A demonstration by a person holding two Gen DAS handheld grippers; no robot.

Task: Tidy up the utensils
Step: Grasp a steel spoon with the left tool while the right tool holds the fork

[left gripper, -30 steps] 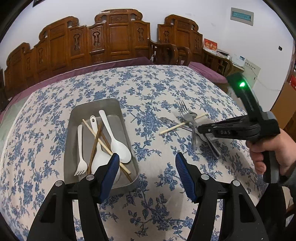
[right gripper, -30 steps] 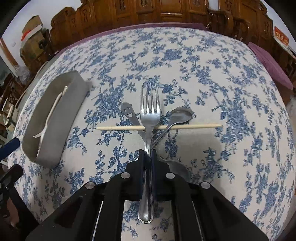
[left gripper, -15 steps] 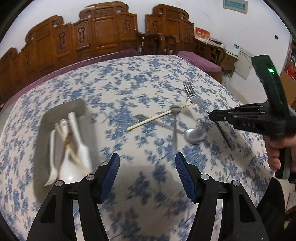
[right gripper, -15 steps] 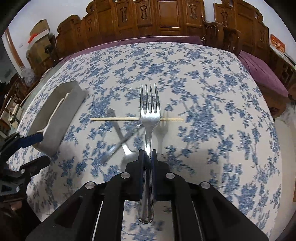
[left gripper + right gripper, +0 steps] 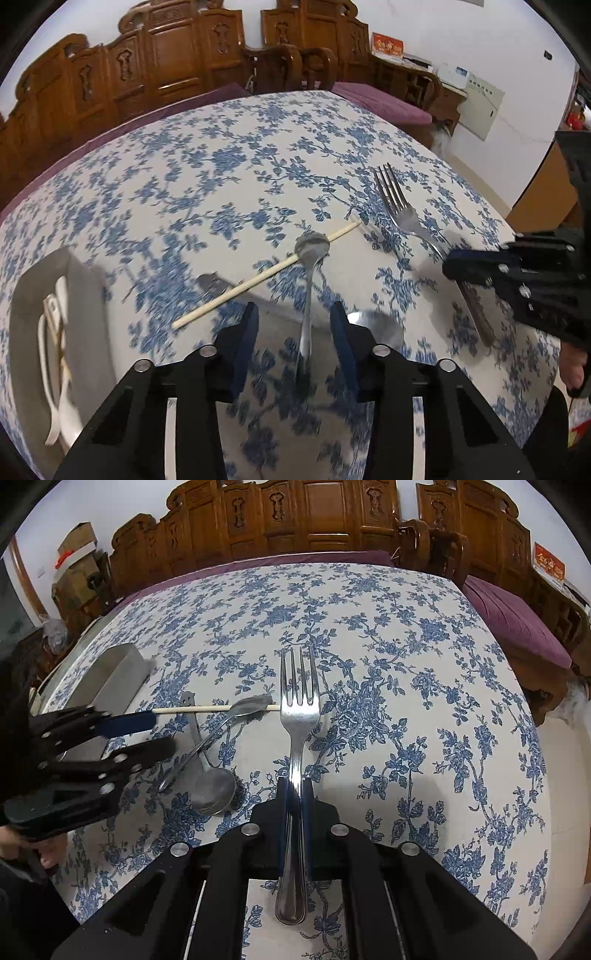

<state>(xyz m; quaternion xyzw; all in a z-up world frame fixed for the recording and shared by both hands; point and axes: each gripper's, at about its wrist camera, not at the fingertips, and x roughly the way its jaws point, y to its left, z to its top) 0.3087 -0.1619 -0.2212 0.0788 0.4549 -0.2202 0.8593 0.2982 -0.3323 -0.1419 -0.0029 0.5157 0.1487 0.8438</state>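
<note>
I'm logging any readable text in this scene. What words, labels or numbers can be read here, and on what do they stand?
None can be read.
Red sign on the wall: gold characters, too blurred.
Wall panel: a faint line of print, too small.
Right gripper: no lettering legible.

The right claw is clamped tight, pointing toward twelve o'clock, while the left claw, angled downward, has just been closing.

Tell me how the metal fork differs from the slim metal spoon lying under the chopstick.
The fork is clamped in the shut right gripper and clear of the cloth; the slim spoon lies on the tablecloth, unheld, between the left gripper's closing jaws. The fork touches nothing else; the spoon sits under the chopstick. Both are shiny metal.
</note>
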